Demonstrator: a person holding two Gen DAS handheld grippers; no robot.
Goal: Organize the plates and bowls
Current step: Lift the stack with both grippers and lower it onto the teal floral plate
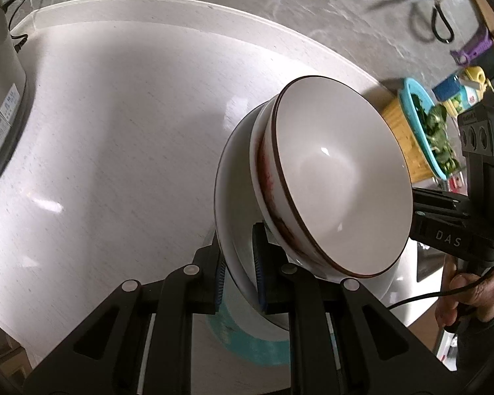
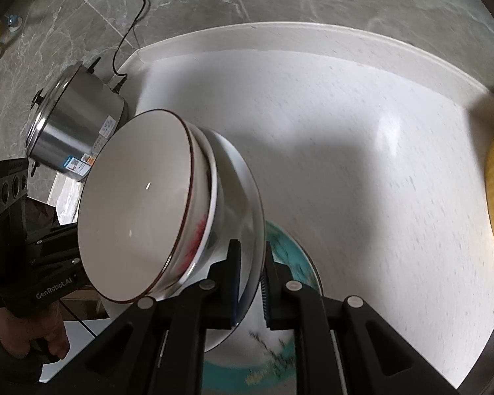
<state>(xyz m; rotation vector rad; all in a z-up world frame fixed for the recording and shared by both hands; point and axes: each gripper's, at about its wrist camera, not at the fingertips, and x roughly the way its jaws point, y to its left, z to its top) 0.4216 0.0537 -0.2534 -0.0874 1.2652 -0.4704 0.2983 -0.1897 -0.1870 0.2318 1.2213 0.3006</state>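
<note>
A: Gripping opposite rims of the large white bowl [image 1: 233,177], the left tongs [image 1: 240,273] and right tongs [image 2: 249,283] are both clamped tight on it.

B: Where's the stack?

A: Between the two tongs, above the white counter [image 1: 115,131]. A brown-rimmed bowl [image 1: 339,177] nests on top (a red-patterned one sits beneath it). A teal-rimmed plate [image 2: 293,250] lies just below the tongs.

Both wrist views are aimed steeply down, close over the countertop [image 1: 122,151]; the stacked bowls [image 1: 339,177] are shared from opposite sides.
</note>
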